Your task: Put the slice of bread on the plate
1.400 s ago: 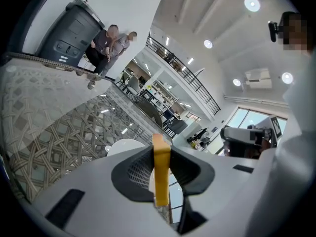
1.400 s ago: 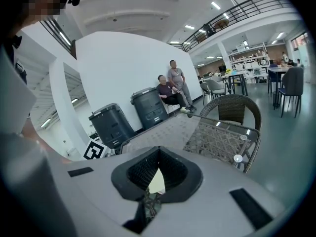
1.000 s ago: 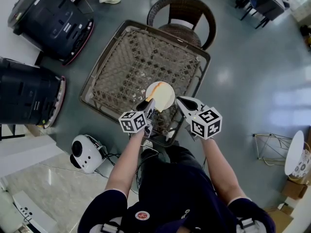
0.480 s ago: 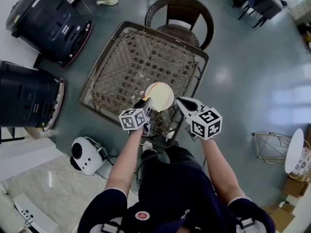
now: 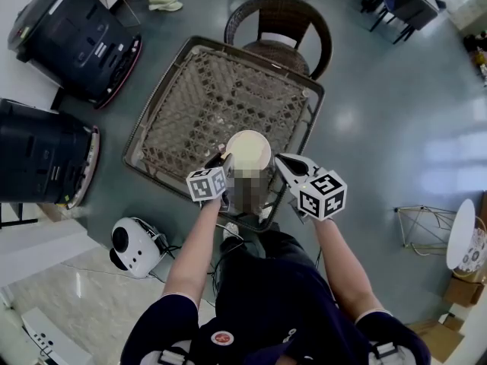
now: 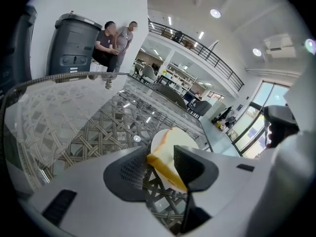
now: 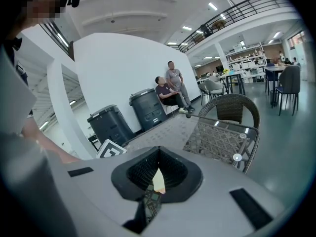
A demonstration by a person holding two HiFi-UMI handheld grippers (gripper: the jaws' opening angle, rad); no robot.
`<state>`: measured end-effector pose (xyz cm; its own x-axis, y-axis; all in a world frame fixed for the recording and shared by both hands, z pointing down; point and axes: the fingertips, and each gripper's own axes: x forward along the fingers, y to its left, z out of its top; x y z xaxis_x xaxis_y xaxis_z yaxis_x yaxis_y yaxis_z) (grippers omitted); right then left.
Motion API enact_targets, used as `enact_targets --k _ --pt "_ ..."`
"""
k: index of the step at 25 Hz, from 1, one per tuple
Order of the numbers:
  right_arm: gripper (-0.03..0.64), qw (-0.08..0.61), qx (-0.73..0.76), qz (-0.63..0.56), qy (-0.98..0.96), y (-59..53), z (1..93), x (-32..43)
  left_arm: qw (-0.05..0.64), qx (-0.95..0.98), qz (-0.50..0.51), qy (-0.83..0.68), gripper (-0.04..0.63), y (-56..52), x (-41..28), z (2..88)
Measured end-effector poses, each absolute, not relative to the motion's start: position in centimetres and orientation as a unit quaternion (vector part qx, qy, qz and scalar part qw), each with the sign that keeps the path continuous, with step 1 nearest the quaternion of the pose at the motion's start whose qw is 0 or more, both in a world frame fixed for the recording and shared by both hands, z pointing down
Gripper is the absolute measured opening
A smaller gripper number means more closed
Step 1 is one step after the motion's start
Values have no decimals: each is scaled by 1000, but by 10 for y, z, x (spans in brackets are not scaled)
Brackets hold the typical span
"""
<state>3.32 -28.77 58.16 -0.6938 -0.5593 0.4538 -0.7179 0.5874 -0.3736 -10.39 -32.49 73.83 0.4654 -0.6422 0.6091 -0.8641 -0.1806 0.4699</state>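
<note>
On the left gripper [image 6: 163, 157], jaws wide apart, just been opening. Between them, the slice of bread [image 6: 165, 171], yellow crust by the left pad, no squeeze from either side. Bread over the near part of the white plate [image 6: 186, 138]; lying flat or not, hard to tell. Plate on the woven table [image 5: 194, 97], close to its near edge, by the near right corner. On the right gripper [image 7: 157, 174], jaws pressed together, nothing in them, just beside the plate.

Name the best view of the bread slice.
The left gripper view: the bread slice sits close between the left gripper's fingers, which have just been opening, over the plate. In the head view it is too small to pick out; the right gripper view shows only a pale sliver.
</note>
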Motion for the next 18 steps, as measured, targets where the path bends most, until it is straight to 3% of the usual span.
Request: enact_targets --k 7,18 --pt "5 138 365 267 -881 -285 573 33 360 774 148 -500 155 -325 -104 713" --pt "5 103 357 246 -895 -278 538 14 224 851 132 -457 153 -302 -73 601"
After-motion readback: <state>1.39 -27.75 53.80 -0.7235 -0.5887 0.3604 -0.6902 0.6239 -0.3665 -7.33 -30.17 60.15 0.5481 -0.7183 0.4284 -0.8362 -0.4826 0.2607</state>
